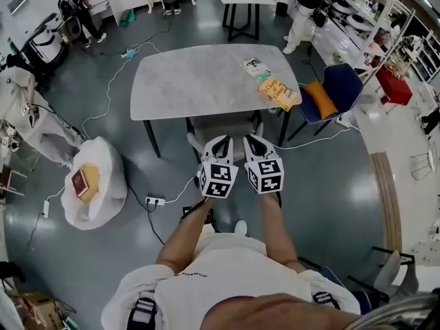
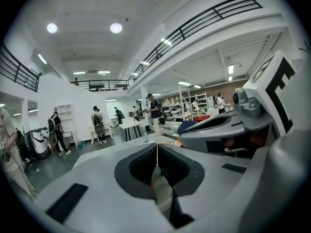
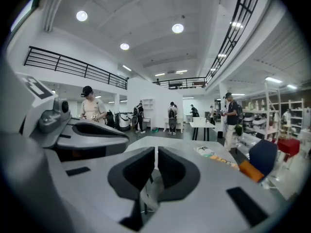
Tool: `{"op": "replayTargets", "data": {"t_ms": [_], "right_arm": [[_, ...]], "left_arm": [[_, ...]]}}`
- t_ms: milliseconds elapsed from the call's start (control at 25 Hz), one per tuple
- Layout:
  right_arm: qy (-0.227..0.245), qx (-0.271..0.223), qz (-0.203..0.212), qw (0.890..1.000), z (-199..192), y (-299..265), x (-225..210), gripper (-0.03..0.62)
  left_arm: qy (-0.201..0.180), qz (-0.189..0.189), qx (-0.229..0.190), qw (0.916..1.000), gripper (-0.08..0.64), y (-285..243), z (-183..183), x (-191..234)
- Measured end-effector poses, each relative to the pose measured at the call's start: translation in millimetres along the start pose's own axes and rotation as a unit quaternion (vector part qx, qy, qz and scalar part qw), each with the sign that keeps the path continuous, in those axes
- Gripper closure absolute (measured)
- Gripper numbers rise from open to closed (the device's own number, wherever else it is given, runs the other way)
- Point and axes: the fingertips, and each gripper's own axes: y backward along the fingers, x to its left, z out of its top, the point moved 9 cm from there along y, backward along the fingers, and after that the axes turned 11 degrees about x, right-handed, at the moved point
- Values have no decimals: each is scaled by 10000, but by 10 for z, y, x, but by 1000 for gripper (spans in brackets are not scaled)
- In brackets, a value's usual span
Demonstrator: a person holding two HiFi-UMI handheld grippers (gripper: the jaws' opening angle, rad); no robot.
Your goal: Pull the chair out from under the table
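grey table (image 1: 192, 81), green booklet (image 1: 256, 68), yellow booklet (image 1: 279, 93)

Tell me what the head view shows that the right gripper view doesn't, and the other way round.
Only the head view: a white beanbag on the floor with a red book lying on it, and a power strip near it.
Only the right gripper view: round ceiling lights and a black balcony railing high on the wall.
Both: the grey table, the booklets near its corner, and the blue chair with an orange cushion next to the table.
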Motion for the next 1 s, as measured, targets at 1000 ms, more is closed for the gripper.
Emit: {"op": "replayTargets", "data": {"t_ms": [1000], "right_arm": [[2064, 1854, 884, 9567, -754, -952, -475, 461]], "left_arm": [[-1503, -1015, 1847, 9659, 439, -986, -764, 34]]}}
